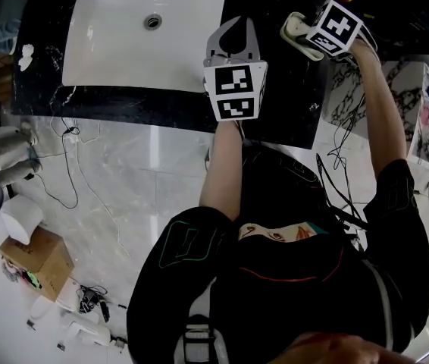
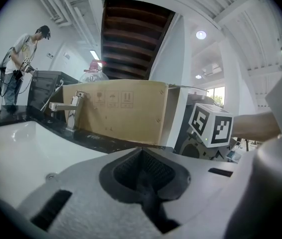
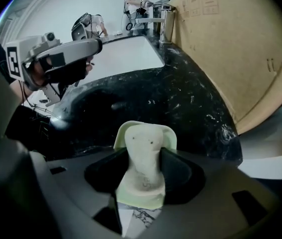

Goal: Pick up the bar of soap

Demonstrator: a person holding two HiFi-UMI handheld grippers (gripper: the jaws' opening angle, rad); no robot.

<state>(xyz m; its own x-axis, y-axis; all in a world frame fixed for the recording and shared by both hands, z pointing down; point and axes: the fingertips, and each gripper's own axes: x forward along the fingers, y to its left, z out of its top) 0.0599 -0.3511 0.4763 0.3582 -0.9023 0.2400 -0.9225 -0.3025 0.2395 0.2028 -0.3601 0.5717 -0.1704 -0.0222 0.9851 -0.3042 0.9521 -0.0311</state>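
Note:
The bar of soap (image 3: 143,153) is off-white and rests against a pale green dish (image 3: 167,136). My right gripper (image 3: 142,183) is shut on it, and both are lifted above the black marble counter (image 3: 181,103). From the head view the soap (image 1: 292,26) shows at the top right, just ahead of the right gripper (image 1: 302,35) and its marker cube. My left gripper (image 1: 233,32) hovers over the counter beside the sink's right edge. Its jaws are shut with nothing between them (image 2: 142,176).
A white sink (image 1: 146,36) is set into the counter (image 1: 290,112), with a chrome faucet (image 2: 64,106) behind it. A large cardboard box (image 3: 230,44) stands along the back. A person (image 2: 19,59) works farther off. Cables and a small box (image 1: 40,256) lie on the floor.

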